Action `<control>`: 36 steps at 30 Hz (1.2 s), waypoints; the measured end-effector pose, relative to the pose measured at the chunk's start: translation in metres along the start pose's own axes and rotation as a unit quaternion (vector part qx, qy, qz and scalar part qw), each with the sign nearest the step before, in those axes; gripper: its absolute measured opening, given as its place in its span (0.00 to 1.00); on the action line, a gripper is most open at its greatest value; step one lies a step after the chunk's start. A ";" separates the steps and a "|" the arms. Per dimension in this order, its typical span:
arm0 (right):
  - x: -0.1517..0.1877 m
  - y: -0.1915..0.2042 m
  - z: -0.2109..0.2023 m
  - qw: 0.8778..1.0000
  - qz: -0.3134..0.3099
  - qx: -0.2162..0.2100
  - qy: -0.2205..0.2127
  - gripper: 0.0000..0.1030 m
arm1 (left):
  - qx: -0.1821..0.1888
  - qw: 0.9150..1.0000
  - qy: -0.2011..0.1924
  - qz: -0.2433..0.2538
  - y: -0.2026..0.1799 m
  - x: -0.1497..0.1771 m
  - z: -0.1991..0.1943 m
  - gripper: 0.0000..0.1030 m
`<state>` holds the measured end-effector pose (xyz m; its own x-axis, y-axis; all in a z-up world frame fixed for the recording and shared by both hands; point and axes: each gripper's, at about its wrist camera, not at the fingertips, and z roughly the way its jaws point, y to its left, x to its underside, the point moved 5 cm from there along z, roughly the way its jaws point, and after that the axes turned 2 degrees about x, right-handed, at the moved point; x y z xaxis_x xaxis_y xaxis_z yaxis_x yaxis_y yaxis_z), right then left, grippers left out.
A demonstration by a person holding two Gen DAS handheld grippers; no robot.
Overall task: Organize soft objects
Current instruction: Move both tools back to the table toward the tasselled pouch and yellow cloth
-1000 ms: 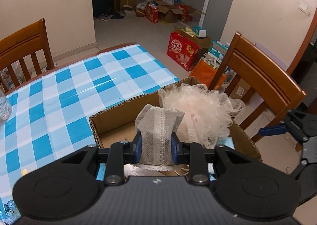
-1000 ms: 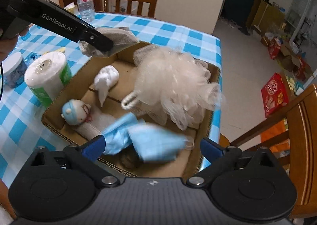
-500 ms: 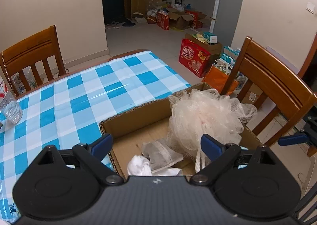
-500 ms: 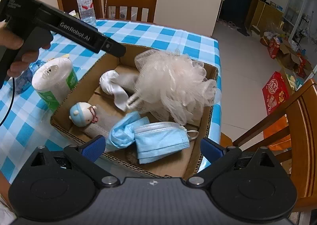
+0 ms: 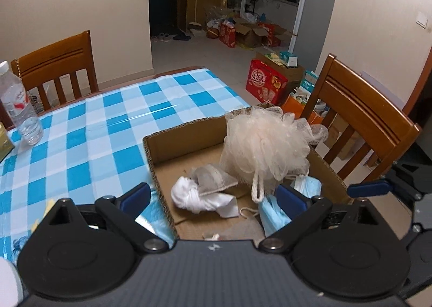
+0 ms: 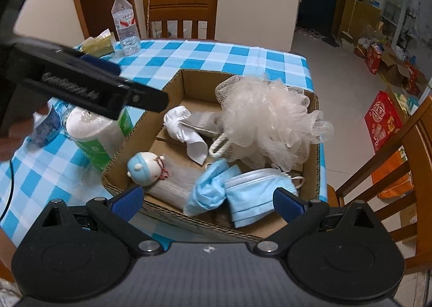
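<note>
Right wrist view, read from the left: my left gripper (image 6: pixel 151 101) reaches in over the near-left counter edge, its jaws just having been opening and now spread wide with nothing between them. Below it stand a wrapped paper roll (image 6: pixel 94 131) and a small blue tub (image 6: pixel 44 128), both outside the cardboard box (image 6: pixel 313 107). I judge the roll the most likely item left to sort; the tub I cannot identify.

Inside the box, along its left wall, lies a small blue-and-white plush toy (image 6: pixel 144 169). Next come a white cloth bundle (image 6: pixel 186 128) and the grey lace-trimmed cloth (image 5: pixel 210 177), which rests loose against that bundle on the box floor. A peach mesh bath pouf (image 6: pixel 270 117) fills the far-right corner, and blue face masks (image 6: pixel 243 190) lie by the near wall. By my reckoning the task is well along: most soft things are already boxed.

My right gripper (image 6: pixel 208 199) hovers above the near wall, jaws wide and empty.

At the far-left counter corner stand a water bottle (image 6: pixel 125 24) and a green tissue pack (image 6: pixel 98 44). Wooden chairs (image 5: pixel 359 117) crowd the right and far edges. The pouf bulks high, so further drops should go to the left side.
</note>
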<state>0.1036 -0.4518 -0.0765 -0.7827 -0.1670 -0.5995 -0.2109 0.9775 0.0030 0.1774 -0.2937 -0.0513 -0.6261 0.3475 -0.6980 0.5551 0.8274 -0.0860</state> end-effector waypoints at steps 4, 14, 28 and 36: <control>0.003 0.013 -0.003 1.000 0.016 0.006 -0.007 1.00 | -0.004 1.000 -0.008 0.015 0.004 0.014 -0.019 0.96; 0.009 0.065 -0.008 0.998 0.060 0.036 -0.007 1.00 | 0.007 0.999 -0.006 0.053 0.040 0.061 -0.066 0.96; 0.014 0.163 0.000 0.993 0.099 0.064 0.013 1.00 | 0.014 0.997 0.029 0.067 0.135 0.119 -0.101 0.98; 0.000 0.206 0.010 0.997 0.060 0.037 0.024 1.00 | -0.016 0.998 0.035 0.052 0.171 0.120 -0.098 0.98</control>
<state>0.0665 -0.2491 -0.0840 -0.8278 -0.0517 -0.5586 -0.0703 0.9975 0.0120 0.1433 -0.0676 -0.0798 -0.6026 0.4614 -0.6511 0.6023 0.7982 0.0083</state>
